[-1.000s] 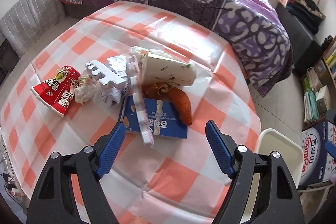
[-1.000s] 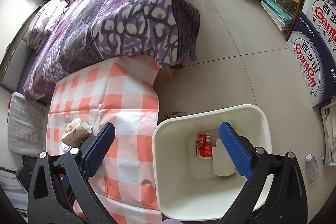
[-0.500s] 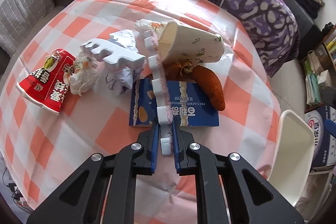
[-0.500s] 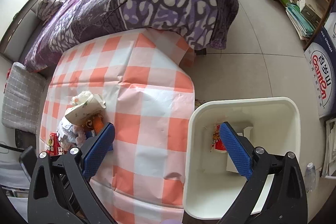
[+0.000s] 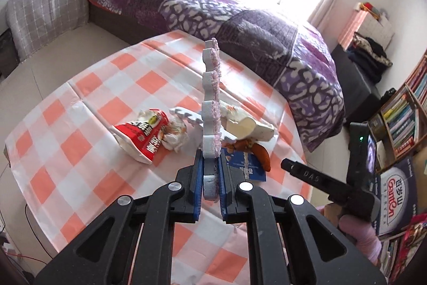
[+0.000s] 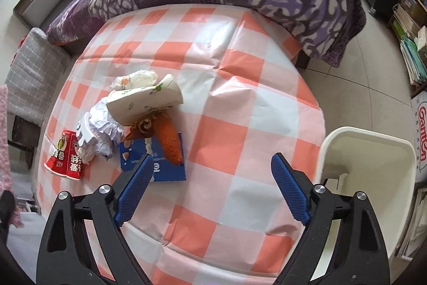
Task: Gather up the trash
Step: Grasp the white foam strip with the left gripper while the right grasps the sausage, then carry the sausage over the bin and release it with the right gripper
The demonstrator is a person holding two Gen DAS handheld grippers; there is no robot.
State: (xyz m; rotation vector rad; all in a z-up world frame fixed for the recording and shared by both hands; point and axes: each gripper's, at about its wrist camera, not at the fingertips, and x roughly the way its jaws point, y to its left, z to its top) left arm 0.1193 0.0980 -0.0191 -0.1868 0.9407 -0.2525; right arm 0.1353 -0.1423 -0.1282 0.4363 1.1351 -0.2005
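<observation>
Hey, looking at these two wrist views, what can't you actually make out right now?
- Right wrist view: the white bin is cut off at the right edge, and its near wall hides the inside.
- Left wrist view: the blue box is mostly hidden behind the left gripper and the foam strip it clamps.
- Both views: the print on the red cup is too small to read.

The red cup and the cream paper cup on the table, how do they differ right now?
The red cup is bright red with white print; the cream paper cup is pale with small green motifs. The red cup lies flat on the checked tablecloth at the pile's left edge; the cream paper cup rests on top of other trash, over the orange peel. Both lie on their sides and look squashed, and no hand-held gripper touches either.
</observation>
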